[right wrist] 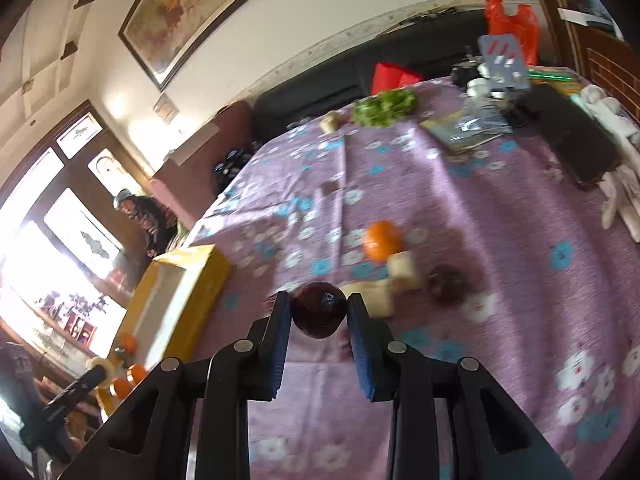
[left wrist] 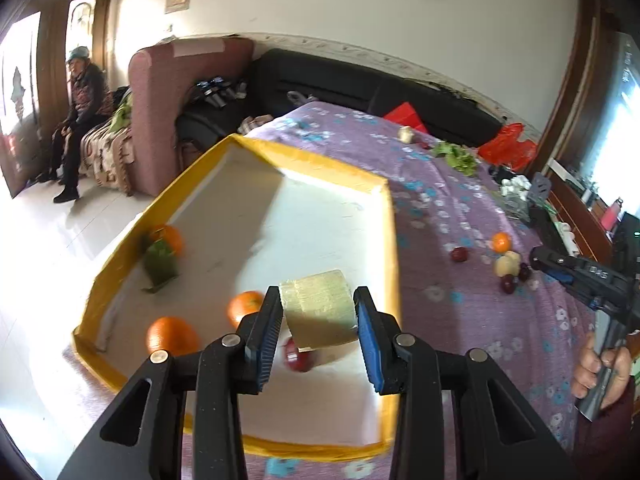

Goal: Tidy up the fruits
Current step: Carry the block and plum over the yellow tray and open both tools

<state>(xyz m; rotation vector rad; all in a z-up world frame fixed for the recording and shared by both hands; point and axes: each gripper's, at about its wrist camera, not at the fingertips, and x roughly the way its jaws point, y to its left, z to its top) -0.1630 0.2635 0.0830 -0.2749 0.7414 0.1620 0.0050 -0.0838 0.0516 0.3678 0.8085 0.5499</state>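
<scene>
- Left hand-held gripper [left wrist: 318, 312]: jaws partly apart, closed on a pale yellow-green block [left wrist: 318, 312], apparently a cut piece of fruit. Both pads bear on its sides. The block hangs over the interior of the yellow-rimmed tray [left wrist: 308, 156], above its near right part.
- Tray contents in the left wrist view: three oranges, one at the far left wall [left wrist: 170, 238] and two nearer [left wrist: 172, 336] [left wrist: 244, 306], a green item [left wrist: 160, 264] beside the far one, and a red fruit [left wrist: 298, 356] directly beneath the held block.
- Right hand-held gripper [right wrist: 319, 312]: jaws nearly closed, pinching a dark red round fruit [right wrist: 319, 310]. It appears clear of the tabletop [right wrist: 500, 360], though blur prevents certainty.
- Governing relation: seen from the right wrist, the tray [right wrist: 192, 276] lies to the left of the right hand-held gripper and somewhat beyond it, with open flowered cloth between. The tray's long axis runs away from the camera.
- Judgement: the left hand-held gripper is already over the tray and needs only to lower and release; the right must cross leftward.
- Remaining on the tabletop: an orange [right wrist: 382, 240], pale pieces [right wrist: 406, 270] and another dark fruit [right wrist: 448, 282], close together.
- Risk: the block may land on the red fruit below.
</scene>
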